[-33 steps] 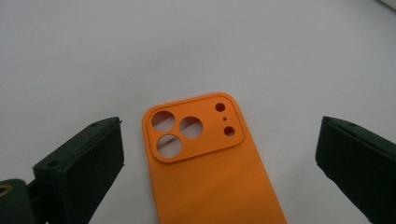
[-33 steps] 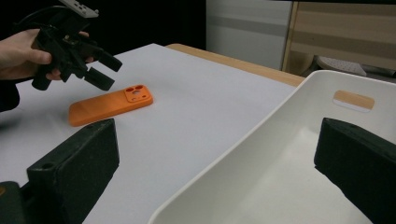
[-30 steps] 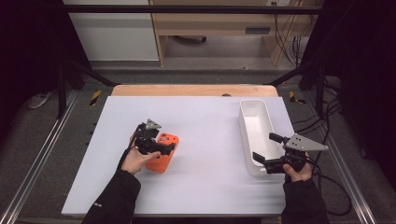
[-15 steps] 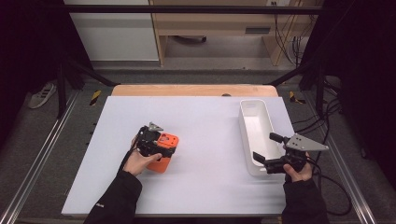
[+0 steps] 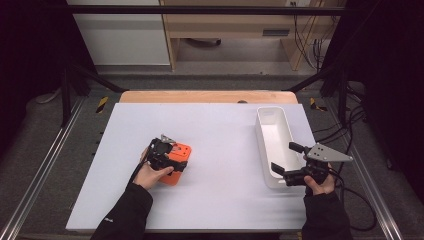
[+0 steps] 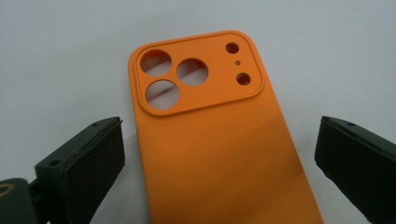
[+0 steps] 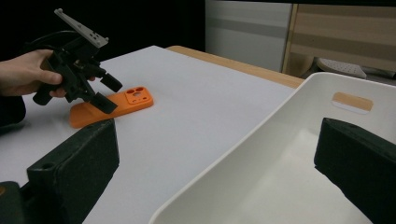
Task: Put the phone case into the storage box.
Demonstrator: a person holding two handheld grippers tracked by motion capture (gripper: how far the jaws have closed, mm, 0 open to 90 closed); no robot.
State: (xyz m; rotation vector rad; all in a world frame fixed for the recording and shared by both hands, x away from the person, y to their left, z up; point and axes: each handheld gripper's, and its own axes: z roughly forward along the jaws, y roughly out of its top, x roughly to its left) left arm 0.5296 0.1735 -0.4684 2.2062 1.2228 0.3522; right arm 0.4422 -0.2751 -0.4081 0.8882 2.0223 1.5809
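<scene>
Orange phone case [image 6: 219,135] lies flat on the white tabletop [image 5: 220,145], left of centre in the high view, camera cutouts toward the top. Left hand-held gripper [image 5: 167,159] hangs directly over it, jaws apart, one each side of its long axis. Contact cannot be confirmed, probably none. Right hand-held gripper [image 5: 282,172], also open, sits at the white bin [image 5: 272,135], well apart.

The phone case [image 6: 210,140] was bright orange all over. The tray [image 5: 272,142] was white. The table [image 5: 220,130] was pale grey-white with a light brown wood edge. Both grippers, left gripper [image 5: 162,152] and right gripper [image 5: 287,162], were black
</scene>
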